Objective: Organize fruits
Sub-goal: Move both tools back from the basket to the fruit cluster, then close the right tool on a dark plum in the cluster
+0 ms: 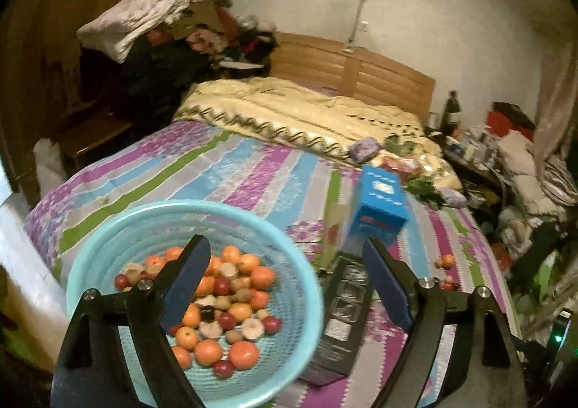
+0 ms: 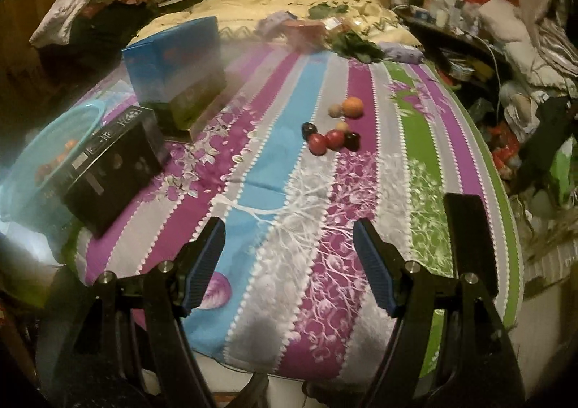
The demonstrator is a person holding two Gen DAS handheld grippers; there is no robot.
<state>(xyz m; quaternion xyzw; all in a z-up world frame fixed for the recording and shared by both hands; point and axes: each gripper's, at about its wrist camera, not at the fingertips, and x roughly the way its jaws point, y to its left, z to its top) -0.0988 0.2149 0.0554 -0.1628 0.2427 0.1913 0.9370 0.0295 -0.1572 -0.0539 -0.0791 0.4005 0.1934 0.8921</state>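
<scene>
We are holding the left tool point(image 1: 285, 285) with its jaws spread wide and nothing between them, above a light blue basket point(image 1: 108, 227) heaped with oranges and small red and tan fruits point(image 1: 224, 303). Just beside the basket a black box point(image 1: 339, 328) is lying on the striped bed point(image 1: 216, 169), with a blue box point(image 1: 379, 202) standing beyond it. We are holding the right tool point(image 2: 289, 260) moderately wide and empty over the bedspread; farther off, about 7 loose fruits point(image 2: 334, 130) are resting together.
</scene>
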